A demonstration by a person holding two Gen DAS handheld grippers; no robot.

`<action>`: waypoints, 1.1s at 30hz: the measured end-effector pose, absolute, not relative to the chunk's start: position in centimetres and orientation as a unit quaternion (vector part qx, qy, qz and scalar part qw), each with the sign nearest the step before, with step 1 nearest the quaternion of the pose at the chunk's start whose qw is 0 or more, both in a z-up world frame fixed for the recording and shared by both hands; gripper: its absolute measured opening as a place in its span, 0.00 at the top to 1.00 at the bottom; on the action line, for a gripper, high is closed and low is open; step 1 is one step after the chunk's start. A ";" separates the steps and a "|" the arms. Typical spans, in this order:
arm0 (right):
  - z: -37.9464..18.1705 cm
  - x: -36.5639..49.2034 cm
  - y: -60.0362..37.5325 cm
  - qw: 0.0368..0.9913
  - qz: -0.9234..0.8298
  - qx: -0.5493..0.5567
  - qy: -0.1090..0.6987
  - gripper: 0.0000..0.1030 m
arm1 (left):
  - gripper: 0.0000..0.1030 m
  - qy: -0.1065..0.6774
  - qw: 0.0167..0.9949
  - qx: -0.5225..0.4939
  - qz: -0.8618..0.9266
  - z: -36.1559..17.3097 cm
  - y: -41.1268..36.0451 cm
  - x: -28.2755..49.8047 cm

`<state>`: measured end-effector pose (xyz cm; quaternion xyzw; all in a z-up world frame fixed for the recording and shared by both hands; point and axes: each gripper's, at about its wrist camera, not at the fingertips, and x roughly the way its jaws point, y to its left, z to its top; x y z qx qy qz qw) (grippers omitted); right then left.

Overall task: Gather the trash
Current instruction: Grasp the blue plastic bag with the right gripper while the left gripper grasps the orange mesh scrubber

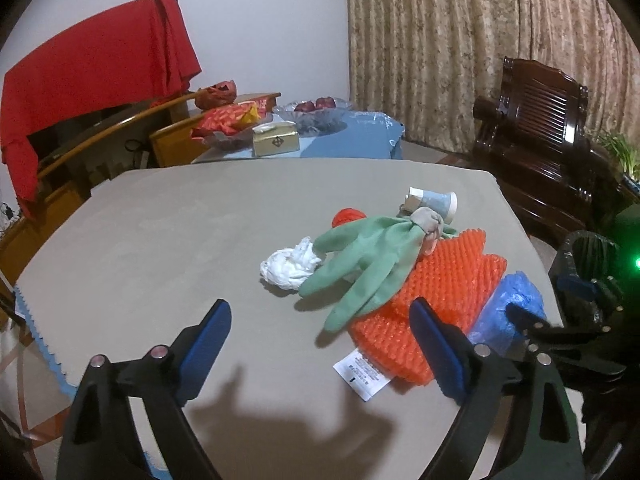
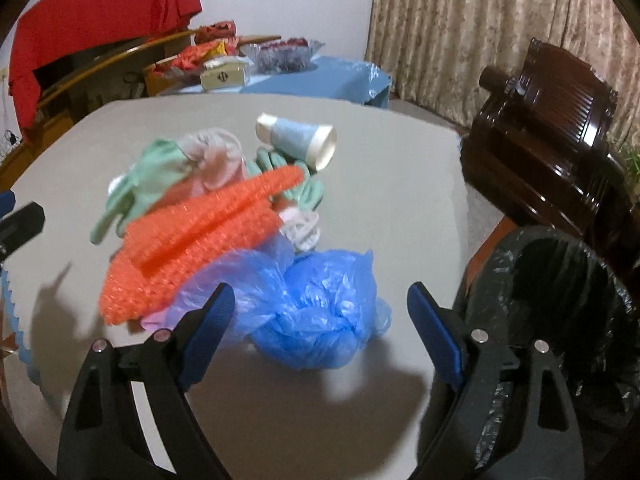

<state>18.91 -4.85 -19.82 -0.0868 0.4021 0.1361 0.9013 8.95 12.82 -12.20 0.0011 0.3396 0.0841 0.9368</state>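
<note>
Both jaws spread and empty: the right hand-held gripper [image 2: 320, 316] lines up on the blue bag [image 2: 320, 312] nearest the lined bin [image 2: 560, 300], while the left hand-held gripper [image 1: 320, 332] faces the green glove [image 1: 360, 268] on the worktop [image 1: 160, 240].

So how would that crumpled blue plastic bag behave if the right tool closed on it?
The blue plastic bag looks thin and crinkled, so it would probably squash and feel very light. Its glossy film may slip between the pads unless a fold is caught. It lies against the orange mesh, so lifting it might tug that along.
</note>
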 end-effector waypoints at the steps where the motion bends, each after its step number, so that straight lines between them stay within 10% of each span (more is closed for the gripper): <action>1: -20.3 19.0 -4.8 0.899 0.136 -0.088 0.407 0.17 | 0.15 0.340 0.937 0.000 0.081 -12.3 12.7 9.1; 5: -21.8 19.3 -4.5 0.888 0.142 -0.094 0.426 0.22 | 0.18 0.344 0.936 0.001 0.071 -12.6 12.2 9.4; 13: -21.3 18.9 -4.4 0.884 0.174 -0.093 0.423 0.67 | 0.26 0.343 0.938 0.006 0.057 -12.5 11.4 9.8; 23: -17.3 18.1 -7.6 0.910 0.147 -0.080 0.380 0.68 | 0.38 0.350 0.937 0.015 0.000 -13.2 7.9 11.2; 33: -17.1 18.6 -8.9 0.910 0.142 -0.060 0.385 0.68 | 0.71 0.372 0.925 0.073 -0.033 -16.7 4.5 14.1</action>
